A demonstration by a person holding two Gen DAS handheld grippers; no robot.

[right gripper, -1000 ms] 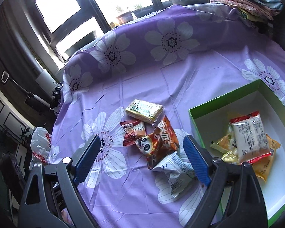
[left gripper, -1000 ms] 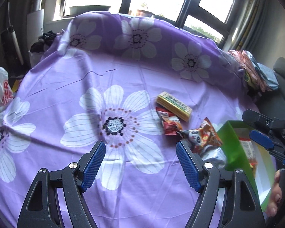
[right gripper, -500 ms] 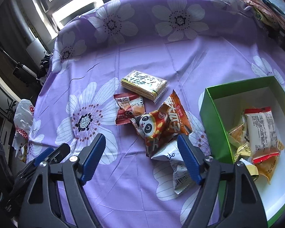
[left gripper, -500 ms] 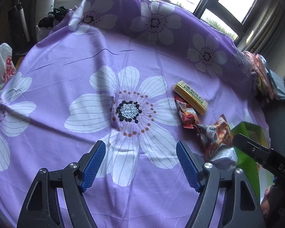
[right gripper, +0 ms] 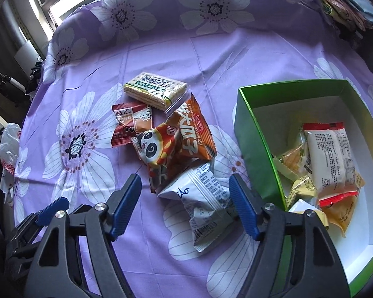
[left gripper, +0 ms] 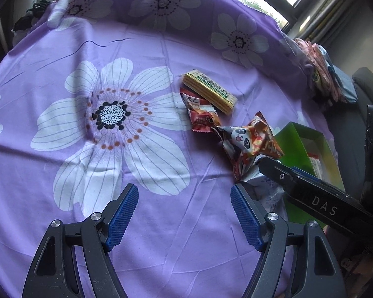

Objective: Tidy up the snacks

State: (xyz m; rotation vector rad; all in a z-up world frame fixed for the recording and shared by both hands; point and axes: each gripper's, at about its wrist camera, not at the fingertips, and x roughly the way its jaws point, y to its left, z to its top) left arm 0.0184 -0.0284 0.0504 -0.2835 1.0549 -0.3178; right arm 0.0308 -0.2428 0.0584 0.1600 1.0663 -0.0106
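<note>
Jaws of the right gripper (right gripper: pixel 185 204) are closing around the white crinkly snack packet (right gripper: pixel 206 203) on the purple-flowered table (right gripper: pixel 236 57), not yet pinching; its long axis is running diagonally toward the camera. Left gripper (left gripper: pixel 184 213) is hanging wide, empty. Several snacks are lying in the green cardboard box (right gripper: pixel 258 146), four waiting outside.

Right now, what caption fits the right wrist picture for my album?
Right gripper closing around a white snack packet, beside the green box of snacks.
</note>
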